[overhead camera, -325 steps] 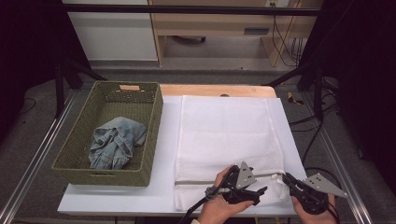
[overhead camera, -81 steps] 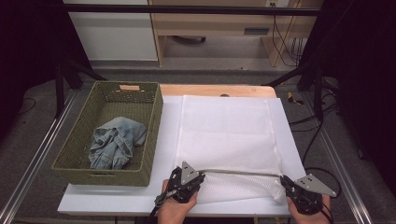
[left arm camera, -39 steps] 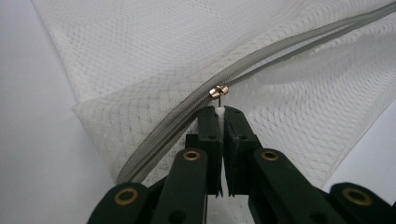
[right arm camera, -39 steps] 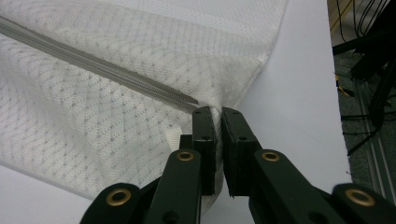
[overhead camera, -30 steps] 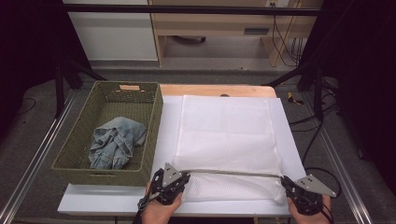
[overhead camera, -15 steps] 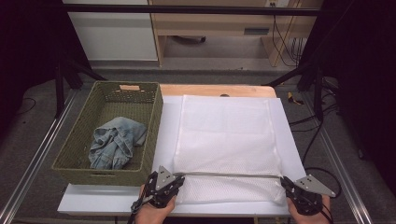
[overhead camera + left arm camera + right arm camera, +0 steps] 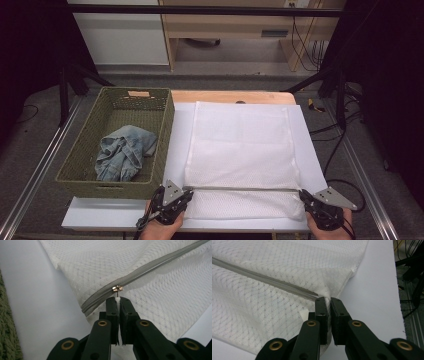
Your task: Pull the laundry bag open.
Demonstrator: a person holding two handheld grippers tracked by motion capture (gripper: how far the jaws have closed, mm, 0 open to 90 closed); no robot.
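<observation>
Lying flat on the white table (image 7: 310, 150), just right of the green wicker basket (image 7: 117, 177): a white mesh laundry bag (image 7: 240, 145), long side running away from the near edge, grey zipper (image 7: 240, 188) crossing its near end from side to side. Sitting at the zipper's end nearest the basket: the small brass slider (image 7: 117, 288), its white pull tab (image 7: 117, 299) being pinched between the closed jaws of the left gripper (image 7: 117, 301). Showing beyond the slider, toward the far-from-basket side: both rows of zipper teeth (image 7: 160, 265) running together as one grey line. Resting at the near table edge just beside the basket's near right corner, in the high view: the left gripper (image 7: 172, 200), a hand (image 7: 160, 227) holding it from below. Clamping the bag's opposite near corner, well apart from the basket: the right gripper (image 7: 328, 301), jaws closed on a fold of mesh right where the zipper tape (image 7: 287, 287) ends. Appearing in the high view at the bag's near corner farthest from the basket: the right gripper (image 7: 320, 207), grey plate on top. Lying taut and straight between the two grippers: the zipper line. Lying crumpled inside the basket, toward its near half: a faded blue denim garment (image 7: 122, 152). Projecting past the far end of the bag, level with the basket's far rim: a strip of wooden tabletop (image 7: 225, 96).
</observation>
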